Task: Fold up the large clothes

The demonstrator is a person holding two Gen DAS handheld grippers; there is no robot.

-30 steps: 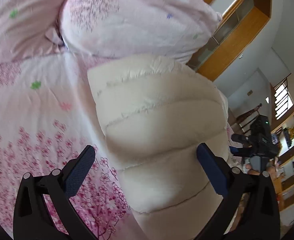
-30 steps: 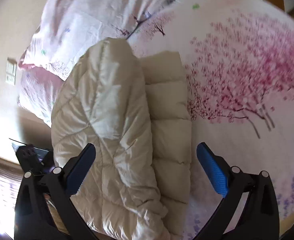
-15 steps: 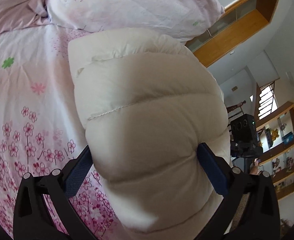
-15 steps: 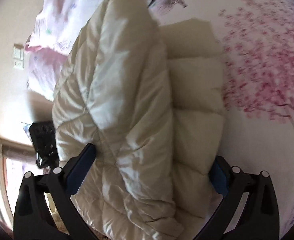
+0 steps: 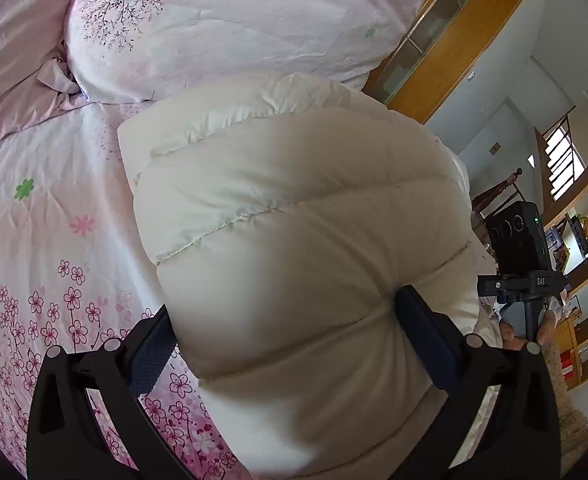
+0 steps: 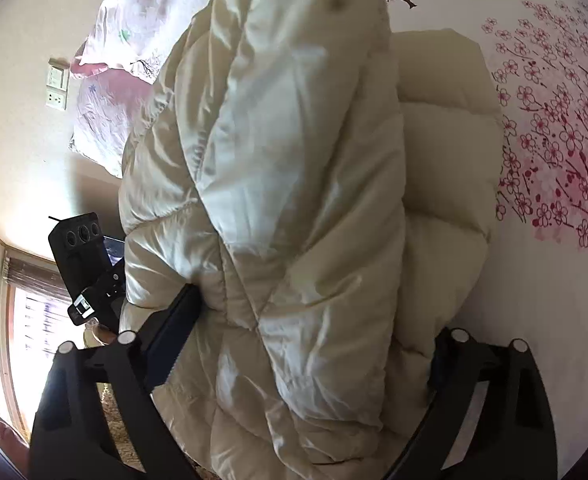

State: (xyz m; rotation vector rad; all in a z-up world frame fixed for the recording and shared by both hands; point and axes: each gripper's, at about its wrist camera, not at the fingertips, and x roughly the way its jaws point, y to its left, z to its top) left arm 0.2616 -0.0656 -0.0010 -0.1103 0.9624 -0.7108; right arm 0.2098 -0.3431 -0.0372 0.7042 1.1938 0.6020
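1. Jacket [image 5: 302,264] first: the cream puffer jacket lies bundled on the bed, below the pillow [image 5: 221,20], with one thick fold stacked on a flatter quilted layer, as my right camera shows.
2. A second ago both my tongs stood short of it, with bare bedsheet between the pads. Now the padded bulk fills both views and sits between the pads on each side.
3. My left gripper [image 5: 289,336] stands wide, and its right pad dents the soft filling; the left pad is half hidden behind the bulge. I judge it is pressing on the bundle, not only around it.
4. My right gripper [image 6: 310,344] is closing at this moment, with the jacket between its jaws. The left pad presses into a crease; the right pad is hidden under the lower layer.
5. For the task this means, I think, that the approach is finished and the grip for the next fold or lift begins.
6. Bedsheet [image 5: 53,208]: white with pink blossom print, soft, so the bundle can sink a little.
7. Room: wooden cabinet [image 5: 450,48] behind the pillow, shelves [image 5: 586,248] at the far side, wall sockets [image 6: 57,89] in my right view.
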